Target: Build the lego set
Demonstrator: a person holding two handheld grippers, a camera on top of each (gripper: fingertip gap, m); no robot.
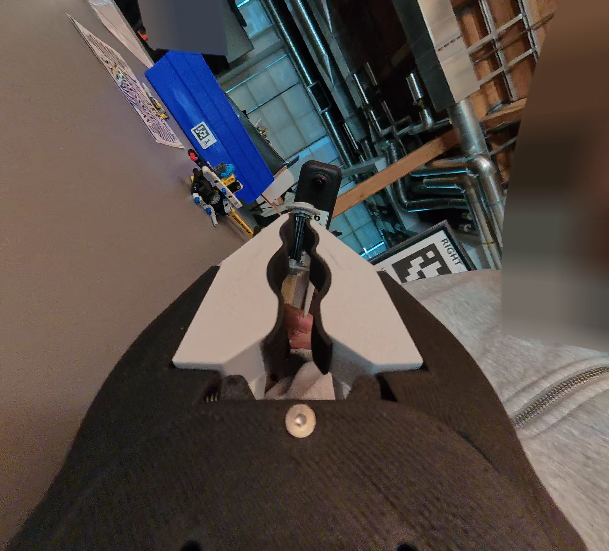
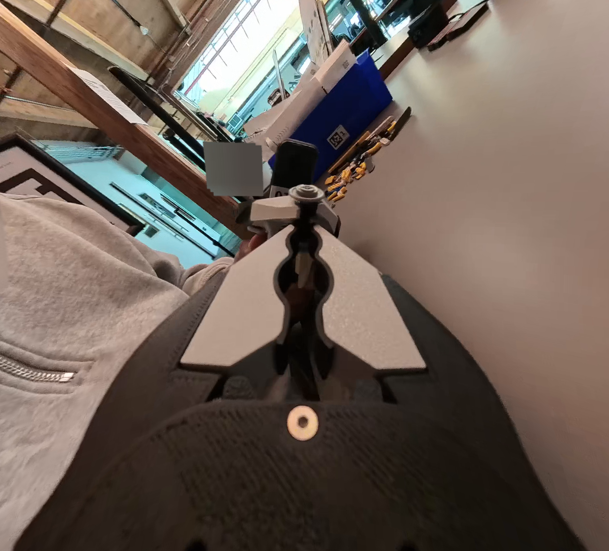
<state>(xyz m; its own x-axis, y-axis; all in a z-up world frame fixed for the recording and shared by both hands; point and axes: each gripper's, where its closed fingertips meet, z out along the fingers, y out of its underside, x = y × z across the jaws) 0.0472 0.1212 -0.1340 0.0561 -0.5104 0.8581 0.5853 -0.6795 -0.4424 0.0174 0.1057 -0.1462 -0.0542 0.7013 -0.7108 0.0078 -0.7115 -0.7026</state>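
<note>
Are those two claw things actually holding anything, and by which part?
Both jaws pinch one small piece: a black axle with a grey disc at its end. Each grips the shaft, below the disc.

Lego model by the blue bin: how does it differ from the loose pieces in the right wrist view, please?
The lego model is assembled; the loose pieces lie scattered. The model is mostly black and white; the pieces mostly yellow. Both sit beside the blue bin.

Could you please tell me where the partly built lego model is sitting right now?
In the left wrist view, the partly built lego model sits on the grey table, left of centre, just in front of the blue bin and beyond the left gripper.
</note>
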